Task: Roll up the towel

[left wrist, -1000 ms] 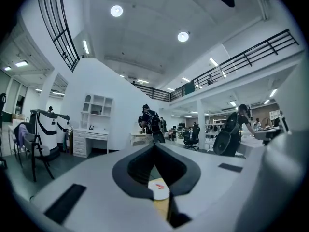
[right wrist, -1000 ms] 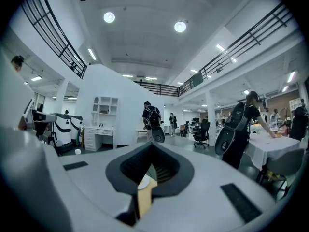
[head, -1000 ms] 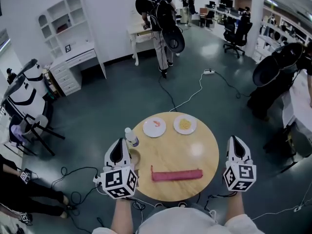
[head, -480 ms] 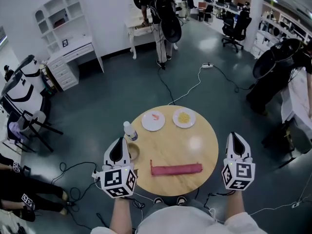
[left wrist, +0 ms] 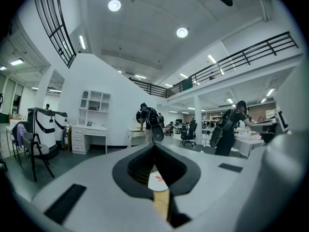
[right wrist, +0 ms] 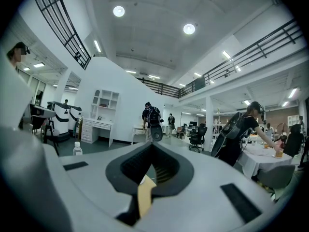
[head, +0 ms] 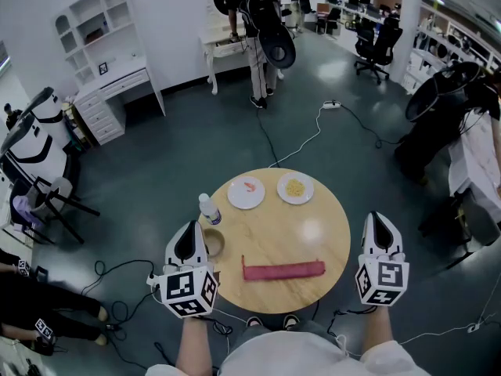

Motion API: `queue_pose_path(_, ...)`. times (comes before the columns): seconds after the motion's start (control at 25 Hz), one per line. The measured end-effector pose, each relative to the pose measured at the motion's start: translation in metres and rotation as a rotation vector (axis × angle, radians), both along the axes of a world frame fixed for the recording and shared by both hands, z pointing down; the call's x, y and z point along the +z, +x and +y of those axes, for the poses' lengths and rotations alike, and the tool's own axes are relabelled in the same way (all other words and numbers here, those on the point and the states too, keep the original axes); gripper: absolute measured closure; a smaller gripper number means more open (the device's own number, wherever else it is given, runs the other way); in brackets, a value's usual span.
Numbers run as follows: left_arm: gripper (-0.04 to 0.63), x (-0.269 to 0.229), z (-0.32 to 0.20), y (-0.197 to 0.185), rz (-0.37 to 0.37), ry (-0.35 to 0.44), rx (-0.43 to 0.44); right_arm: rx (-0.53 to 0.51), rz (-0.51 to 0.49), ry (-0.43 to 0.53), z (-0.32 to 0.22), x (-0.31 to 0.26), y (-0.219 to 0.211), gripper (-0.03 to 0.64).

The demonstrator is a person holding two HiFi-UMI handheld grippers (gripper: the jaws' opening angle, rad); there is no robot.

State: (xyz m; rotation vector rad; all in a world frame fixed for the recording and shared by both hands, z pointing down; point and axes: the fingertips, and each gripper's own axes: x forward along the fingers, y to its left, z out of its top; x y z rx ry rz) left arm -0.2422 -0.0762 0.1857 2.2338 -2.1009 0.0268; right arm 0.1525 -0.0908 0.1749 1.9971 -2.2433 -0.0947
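1. Head view, nearest the wearer: the left gripper (head: 188, 229) and right gripper (head: 376, 220) are held level on either side of the round wooden desk (head: 313, 237). Each has its marker cube toward the camera.
2. Left gripper view: the jaws are pressed together with nothing between them. The right gripper view shows the same, with the jaws closed and empty.
3. The towel (head: 283, 270), pink-red, lies as a narrow roll on the near part of the desk. It sits between the two grippers and touches neither.
4. A small round tan container (head: 213, 244) sits at the desk's left edge, just beside the left gripper. A clear bottle (head: 209, 209) with a white cap stands upright behind it.
5. Far side of the desk: the left plate (head: 246, 193) bears a small reddish item and the right plate (head: 295, 188) holds yellow food.
6. Beyond the desk, a white cable (head: 301, 143) trails over the dark floor (head: 196, 147). Farther off are a white shelf unit (head: 106, 49) and a person (head: 254, 22) wearing a backpack.
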Motion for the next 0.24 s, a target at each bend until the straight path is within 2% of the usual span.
queue_pose_path(0.24, 0.592, 0.0033, -0.0003, 0.0005, 0.014, -0.005, 0.003, -0.001, -0.004, 0.001, 0.0014, -0.0007, -0.0003, 0.617)
